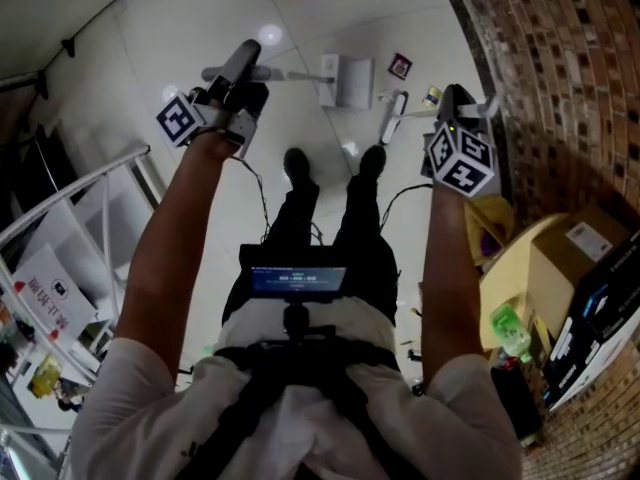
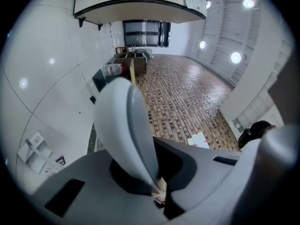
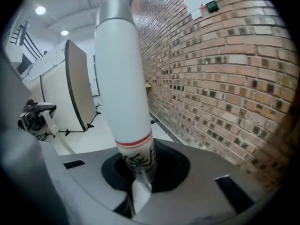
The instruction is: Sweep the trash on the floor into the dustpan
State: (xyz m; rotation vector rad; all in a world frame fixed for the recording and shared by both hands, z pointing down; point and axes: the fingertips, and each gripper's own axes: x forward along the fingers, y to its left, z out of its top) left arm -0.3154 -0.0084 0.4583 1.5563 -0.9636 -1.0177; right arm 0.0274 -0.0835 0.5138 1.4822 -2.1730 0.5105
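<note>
In the head view a white dustpan [image 1: 345, 80] stands on the pale tiled floor, its grey handle [image 1: 270, 72] running left into my left gripper [image 1: 240, 64], which is shut on it. The left gripper view shows that handle [image 2: 125, 121] rising from between the jaws of the left gripper [image 2: 157, 192]. A white broom [image 1: 393, 116] lies right of the dustpan. My right gripper [image 1: 456, 100] is shut on its white handle [image 3: 119, 78], which has a red band. Small bits of trash lie near the dustpan: a dark red wrapper [image 1: 400, 65] and a small piece [image 1: 432, 96].
A brick wall [image 1: 560, 58] curves along the right. Below it stand a yellow round table [image 1: 505, 273], a cardboard box [image 1: 585, 238] and a green bottle [image 1: 510, 328]. A white railing [image 1: 60, 203] runs at the left. The person's shoes [image 1: 296, 163] stand just short of the dustpan.
</note>
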